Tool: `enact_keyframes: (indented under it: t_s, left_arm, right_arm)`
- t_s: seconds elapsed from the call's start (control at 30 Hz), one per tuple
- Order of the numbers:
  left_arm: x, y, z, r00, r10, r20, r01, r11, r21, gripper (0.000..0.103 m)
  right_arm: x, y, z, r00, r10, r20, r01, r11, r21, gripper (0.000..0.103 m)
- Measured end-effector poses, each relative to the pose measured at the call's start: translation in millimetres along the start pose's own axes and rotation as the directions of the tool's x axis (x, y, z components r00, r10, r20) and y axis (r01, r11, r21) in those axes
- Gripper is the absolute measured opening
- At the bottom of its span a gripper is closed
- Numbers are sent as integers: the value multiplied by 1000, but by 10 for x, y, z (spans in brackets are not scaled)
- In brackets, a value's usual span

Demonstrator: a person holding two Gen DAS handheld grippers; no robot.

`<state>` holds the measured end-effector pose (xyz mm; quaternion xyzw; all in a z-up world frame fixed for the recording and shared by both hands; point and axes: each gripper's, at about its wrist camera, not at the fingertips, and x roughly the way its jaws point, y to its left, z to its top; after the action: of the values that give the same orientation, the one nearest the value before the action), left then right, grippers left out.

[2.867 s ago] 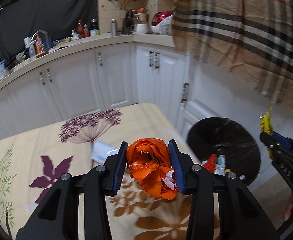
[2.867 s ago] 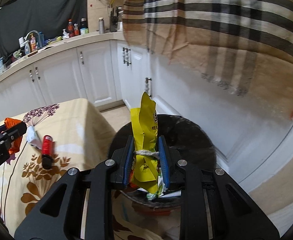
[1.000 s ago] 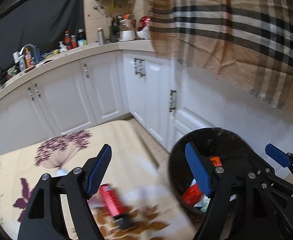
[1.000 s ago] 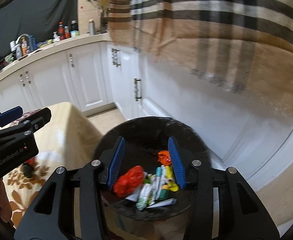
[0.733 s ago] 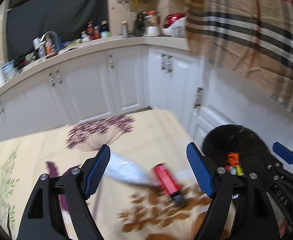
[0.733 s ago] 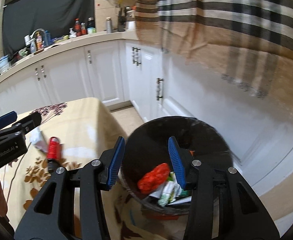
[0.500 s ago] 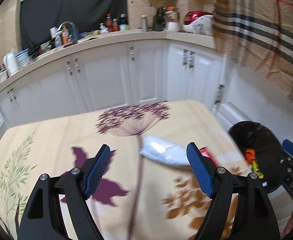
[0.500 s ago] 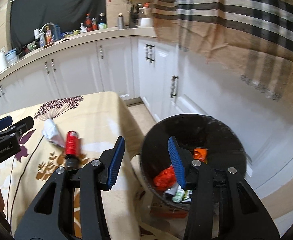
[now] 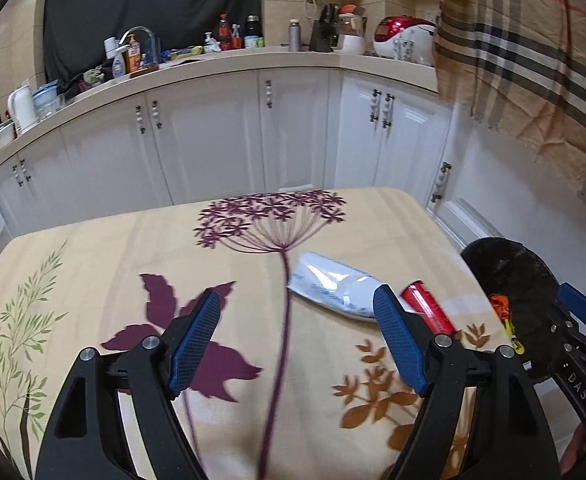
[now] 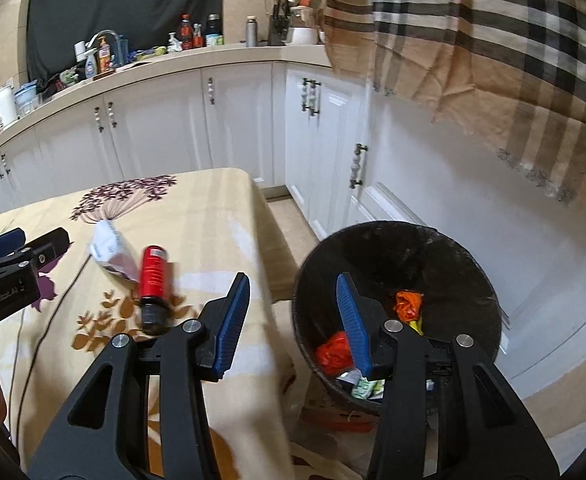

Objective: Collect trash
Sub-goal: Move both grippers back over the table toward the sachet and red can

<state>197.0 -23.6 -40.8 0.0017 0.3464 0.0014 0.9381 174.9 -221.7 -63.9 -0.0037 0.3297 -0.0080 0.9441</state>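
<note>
A white crumpled packet (image 9: 333, 286) (image 10: 107, 246) and a red bottle with a black cap (image 9: 427, 312) (image 10: 153, 280) lie side by side on the floral tablecloth (image 9: 133, 264). My left gripper (image 9: 297, 344) hovers open over the cloth, nothing between its blue pads; the packet lies just beyond its right finger. My right gripper (image 10: 293, 320) is open and empty, straddling the table's edge and the black bin (image 10: 397, 248). The bin holds orange and red wrappers (image 10: 409, 304) and other trash.
White kitchen cabinets (image 9: 213, 148) and a cluttered countertop (image 9: 165, 60) run behind the table. A plaid cloth (image 10: 493, 52) hangs at the upper right. The bin (image 9: 509, 280) stands on the floor by the table's right edge, close to the cabinets.
Both grippers swung left from over the bin toward the table. The orange wrapper and yellow packet they held earlier now lie in the bin. The left gripper now faces the packet and bottle.
</note>
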Motion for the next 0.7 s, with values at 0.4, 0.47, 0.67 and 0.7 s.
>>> enact_keyframes:
  t_s: [0.4,0.47,0.67,0.7]
  left_arm:
    - [214,-346,24,999,-20,-48,21,999,29,76]
    - [269,-376,14,998,-8,-60,10,999,34,76]
    - [332,-339,-9,996,6,-84,-4,1000,22,67]
    - [336,-324,-15,996,2,-91,0,1000,19,62]
  right_arm:
    - [67,-453,-109,998,-55,-20,56,996,66,44]
    - [75,-483,-120,998,-59,-21,60,996,70,44]
    - [95,-538,-144,998,-59,-27,61,995,84,44]
    - [104,-543,-143,998,-58,-28,60,995,85,44]
